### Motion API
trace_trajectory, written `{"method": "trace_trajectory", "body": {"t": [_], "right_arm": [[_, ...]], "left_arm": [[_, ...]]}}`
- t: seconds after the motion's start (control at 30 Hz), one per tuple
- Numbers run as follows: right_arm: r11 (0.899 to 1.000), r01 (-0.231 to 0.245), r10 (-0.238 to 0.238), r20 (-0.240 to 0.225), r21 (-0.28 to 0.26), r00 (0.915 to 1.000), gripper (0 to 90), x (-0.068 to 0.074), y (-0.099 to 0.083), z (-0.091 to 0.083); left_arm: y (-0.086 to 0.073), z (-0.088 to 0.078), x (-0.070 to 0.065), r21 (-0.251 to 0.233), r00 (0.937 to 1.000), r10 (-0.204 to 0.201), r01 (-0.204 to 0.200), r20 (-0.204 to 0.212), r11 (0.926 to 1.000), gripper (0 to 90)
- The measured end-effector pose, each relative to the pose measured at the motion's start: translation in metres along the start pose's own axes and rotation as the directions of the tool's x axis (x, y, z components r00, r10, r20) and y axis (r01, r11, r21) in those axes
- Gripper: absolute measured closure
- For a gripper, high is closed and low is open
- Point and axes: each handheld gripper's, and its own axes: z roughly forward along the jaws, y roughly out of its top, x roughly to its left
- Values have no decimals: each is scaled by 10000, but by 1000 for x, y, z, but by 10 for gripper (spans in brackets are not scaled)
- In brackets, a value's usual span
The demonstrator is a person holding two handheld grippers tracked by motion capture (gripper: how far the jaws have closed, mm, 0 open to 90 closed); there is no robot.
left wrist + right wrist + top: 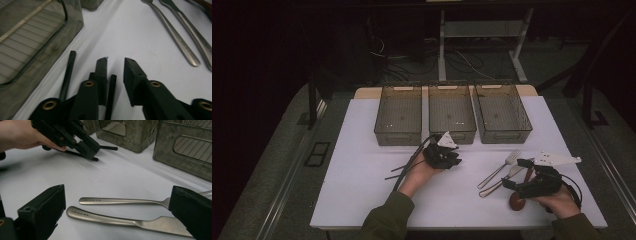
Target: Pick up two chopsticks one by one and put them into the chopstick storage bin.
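Two black chopsticks (404, 167) lie on the white table (362, 200), left of centre. My left gripper (453, 160) hovers low over their far ends. In the left gripper view its jaws (116, 60) stand a little apart. One chopstick (111, 92) lies between them against the left jaw, with no pad pressing it, and the other (68, 75) lies outside to the left. A steel fork (499, 170) and knife (502, 182) lie side by side at the right. My right gripper (120, 195) is wide open, one jaw on either side of the fork handle (112, 200) and knife handle (105, 217).
Three grey wire-lined baskets (398, 136) (452, 136) (504, 135) stand in a row at the back of the table. A brown wooden-handled utensil (518, 200) lies beside the right gripper (515, 173). The nearest basket's corner (75, 22) is close to the left jaws.
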Motion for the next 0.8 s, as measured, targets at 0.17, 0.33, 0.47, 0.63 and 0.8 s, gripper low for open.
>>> {"method": "trace_trajectory", "body": {"t": [0.17,0.33,0.47,0.63,0.8], "right_arm": [[10000,28,-28,12,1,10000,12,1,0,0],[10000,66,-66,28,4,10000,12,1,0,1],[10000,64,-64,35,1,10000,12,1,0,1],[10000,65,-65,26,5,10000,12,1,0,0],[9999,101,-101,6,-16,9999,12,1,0,0]], "left_arm": [[-6,-28,-1,-53,9996,231,-231,140,9997,664],[-25,-50,3,-95,9997,235,-234,29,9997,693],[-42,-63,9,132,9996,238,-236,-133,9996,711],[-57,-73,12,262,9997,145,-141,-174,9996,750],[-66,-79,16,247,10000,-25,27,-66,9997,767]]}}
